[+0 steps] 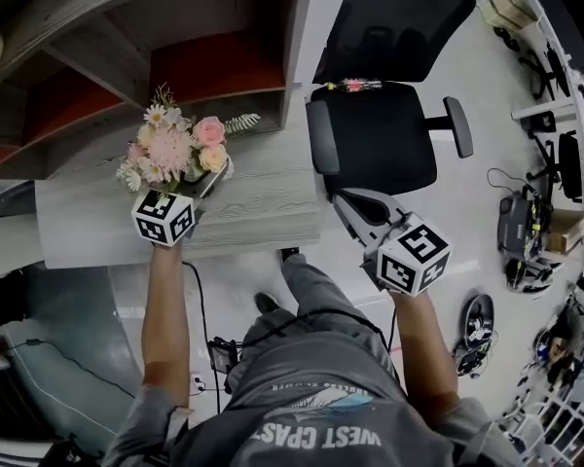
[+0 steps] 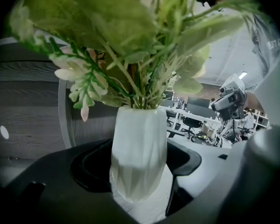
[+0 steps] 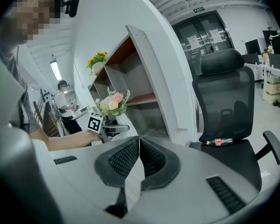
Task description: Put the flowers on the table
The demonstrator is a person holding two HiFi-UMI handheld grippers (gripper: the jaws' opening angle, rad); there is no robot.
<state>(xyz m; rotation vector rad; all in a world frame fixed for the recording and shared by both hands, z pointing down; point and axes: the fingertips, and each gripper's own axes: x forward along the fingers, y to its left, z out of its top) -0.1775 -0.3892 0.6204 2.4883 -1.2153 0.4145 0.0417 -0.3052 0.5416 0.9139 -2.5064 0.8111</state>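
A bunch of pink, white and peach flowers (image 1: 178, 147) stands in a white faceted vase (image 2: 139, 153). My left gripper (image 1: 206, 181) is shut on the vase, one jaw on each side, over the grey wooden table (image 1: 263, 212). From the left gripper view I cannot tell whether the vase base touches the tabletop (image 2: 147, 209). My right gripper (image 1: 355, 207) is shut with nothing in it, held off the table's right end in front of the chair. The right gripper view shows its jaws (image 3: 139, 160) pressed together, with the flowers (image 3: 113, 104) and the left gripper (image 3: 108, 127) farther off.
A shelf unit with red-backed compartments (image 1: 214, 66) rises behind the table. A black office chair (image 1: 380, 134) with a small bottle (image 1: 350, 86) on its seat stands right of the table. Cables and devices (image 1: 521, 232) lie on the floor at right. Yellow flowers (image 3: 98, 58) top the shelf.
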